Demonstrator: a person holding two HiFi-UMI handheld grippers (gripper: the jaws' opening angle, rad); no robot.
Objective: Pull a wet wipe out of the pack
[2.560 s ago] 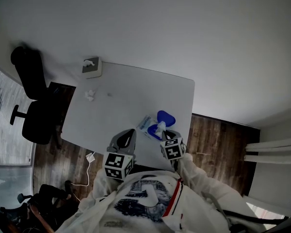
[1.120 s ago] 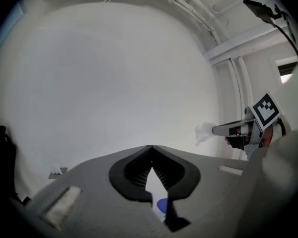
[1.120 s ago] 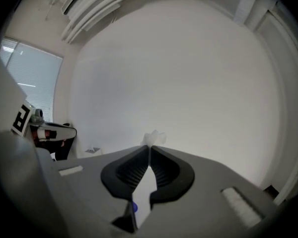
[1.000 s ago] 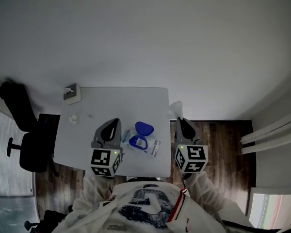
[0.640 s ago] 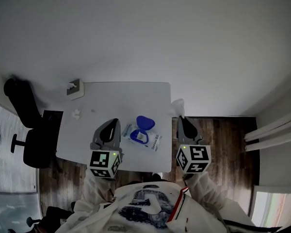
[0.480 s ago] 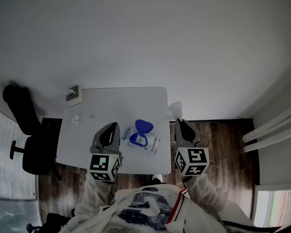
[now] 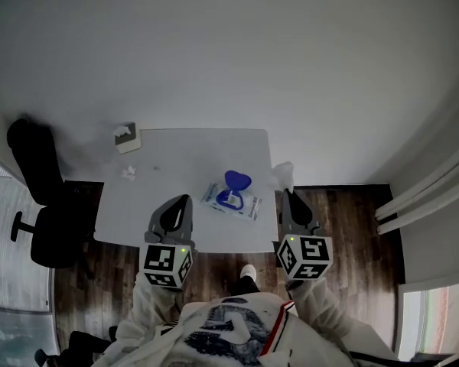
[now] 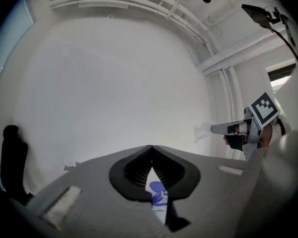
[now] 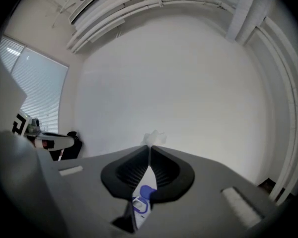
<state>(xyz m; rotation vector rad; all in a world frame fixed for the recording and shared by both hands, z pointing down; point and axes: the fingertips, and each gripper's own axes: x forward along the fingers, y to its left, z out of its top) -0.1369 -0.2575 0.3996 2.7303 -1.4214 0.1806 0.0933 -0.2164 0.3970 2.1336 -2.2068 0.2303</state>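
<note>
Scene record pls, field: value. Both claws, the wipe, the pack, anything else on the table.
left claw: shut, nothing in it, over the table's near edge, left of the pack
right claw: shut on the wipe, beside the table's right edge
wipe: white, bunched, sticks out past the claw tips, apart from the pack
pack: flat on the table, right half, blue lid flipped open
table: white
tissue box: far left corner
crumpled scrap: white, near the box
task stage: wipe looks fully out
</note>
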